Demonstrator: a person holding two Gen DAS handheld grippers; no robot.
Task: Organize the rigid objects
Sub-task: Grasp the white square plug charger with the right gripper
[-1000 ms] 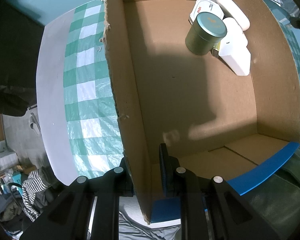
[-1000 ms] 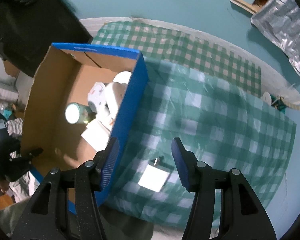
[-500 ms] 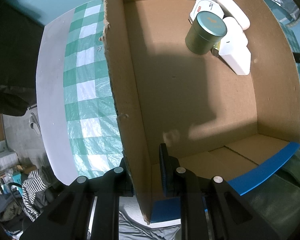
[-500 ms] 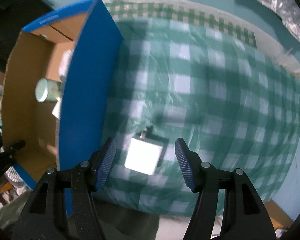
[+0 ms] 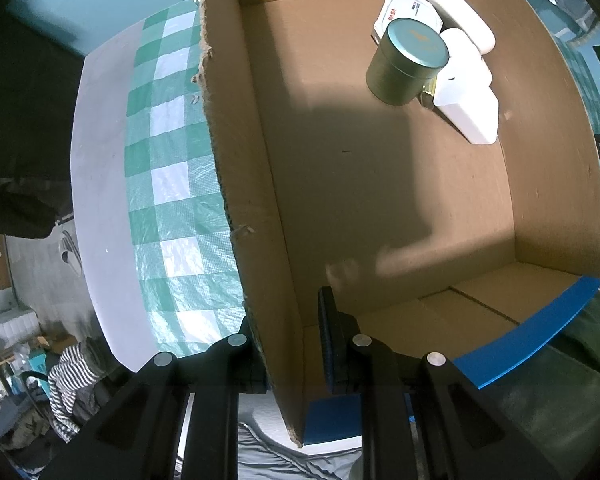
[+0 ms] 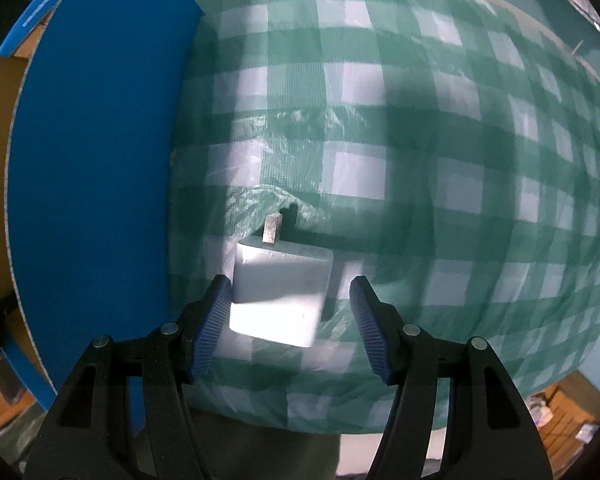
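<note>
The right gripper [image 6: 288,312] had dropped over the white charger [image 6: 278,292] lying on the checked cloth [image 6: 420,160] beside the box's blue wall, jaws freshly widened, straddling it unpinched; the left gripper [image 5: 290,344] stayed clamped on the cardboard box [image 5: 252,240] wall.

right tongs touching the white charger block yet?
Cannot tell. In the right wrist view the right tongs straddle the white charger block: cloth shows between it and the right-hand finger, but the left-hand finger overlaps its edge, contact unclear.
</note>
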